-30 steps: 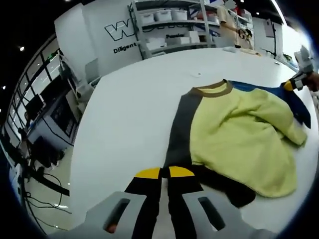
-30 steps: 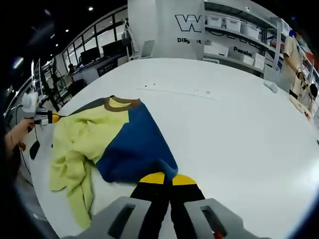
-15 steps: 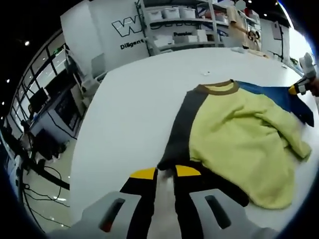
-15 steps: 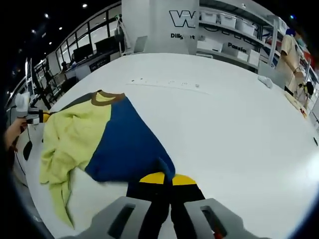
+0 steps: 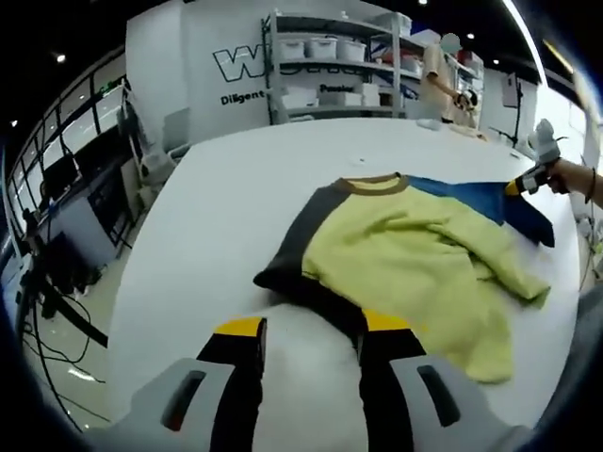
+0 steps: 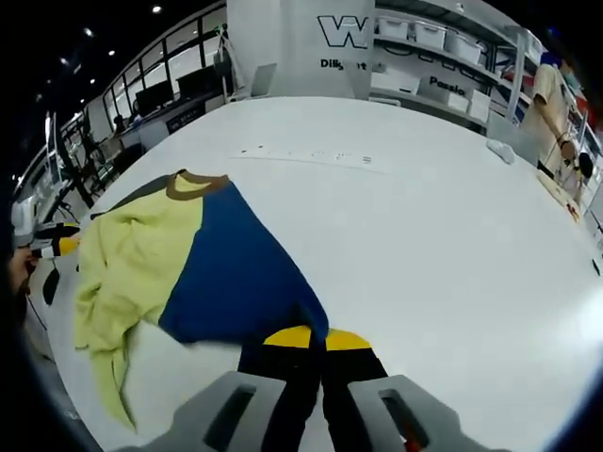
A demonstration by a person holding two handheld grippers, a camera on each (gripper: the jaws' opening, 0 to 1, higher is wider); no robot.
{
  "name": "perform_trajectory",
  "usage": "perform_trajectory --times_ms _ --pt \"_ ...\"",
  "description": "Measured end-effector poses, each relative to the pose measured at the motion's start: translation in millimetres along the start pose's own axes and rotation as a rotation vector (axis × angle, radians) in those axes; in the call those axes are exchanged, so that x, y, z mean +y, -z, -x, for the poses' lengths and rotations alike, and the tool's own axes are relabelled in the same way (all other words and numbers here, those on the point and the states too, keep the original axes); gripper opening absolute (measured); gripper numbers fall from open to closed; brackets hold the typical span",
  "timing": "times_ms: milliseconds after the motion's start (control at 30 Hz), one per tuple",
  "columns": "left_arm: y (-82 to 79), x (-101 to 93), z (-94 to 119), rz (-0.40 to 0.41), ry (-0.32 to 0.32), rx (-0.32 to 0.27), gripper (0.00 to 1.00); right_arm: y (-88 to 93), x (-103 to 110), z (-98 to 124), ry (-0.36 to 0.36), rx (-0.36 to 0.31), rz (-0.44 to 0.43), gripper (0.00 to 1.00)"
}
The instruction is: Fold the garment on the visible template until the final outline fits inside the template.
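A: Yellow, blue and dark grey garment (image 5: 405,245) lies on the white table (image 5: 236,188), brown collar (image 5: 372,184) at the far end from the left gripper (image 5: 311,330). Agree?

B: Yes. In left gripper view the jaws stand apart, yellow-tipped, w/ bare table showing between them. Dark grey edge of the garment sits just beyond the fingertips (image 5: 240,327), and the right-hand finger overlaps the dark hem. Can't tell if it touches cloth.

A: Right gripper (image 6: 309,337)?

B: In right gripper view its jaws are pressed together, and a corner of the blue panel (image 6: 236,278) sits right at the tips, apparently pinched between them. Blue cloth spreads away from the fingers toward the collar; yellow part lies left of it, crumpled, w/ a sleeve trailing toward the near table edge.

A: Other gripper visible?

B: Yes, in left gripper view the right one shows at far right, a hand on it, its yellow tip at the blue corner. In right gripper view the left one shows at the left edge, beside the yellow cloth.

A: Bkgd?

B: Shelving (image 5: 330,66) w/ bins beyond the table, a white wall w/ lettering, and a person (image 6: 549,94) standing far right in right gripper view.
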State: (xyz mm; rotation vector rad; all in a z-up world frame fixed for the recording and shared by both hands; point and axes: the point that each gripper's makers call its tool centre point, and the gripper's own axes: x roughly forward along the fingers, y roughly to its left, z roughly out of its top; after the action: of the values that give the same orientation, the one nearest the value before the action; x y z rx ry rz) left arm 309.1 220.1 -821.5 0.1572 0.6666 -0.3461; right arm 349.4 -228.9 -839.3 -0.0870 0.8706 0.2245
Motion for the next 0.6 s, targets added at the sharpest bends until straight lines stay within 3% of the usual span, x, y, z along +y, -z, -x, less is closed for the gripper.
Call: perform_trajectory --times_ms 233,367,600 --pt "19.3 -21.9 4 -0.01 0.045 0.021 0.42 0.3 -1 2 -0.009 0.002 -0.04 0.0" --pt "20.9 -29.1 -1 0.036 0.064 0.014 0.4 -0.3 -1 1 -0.012 -0.001 -0.038 0.0" --pt "34.5 -36.4 -15 0.032 0.055 0.073 0.32 3.5 -3 -2 -0.003 0.015 -0.013 0.0"
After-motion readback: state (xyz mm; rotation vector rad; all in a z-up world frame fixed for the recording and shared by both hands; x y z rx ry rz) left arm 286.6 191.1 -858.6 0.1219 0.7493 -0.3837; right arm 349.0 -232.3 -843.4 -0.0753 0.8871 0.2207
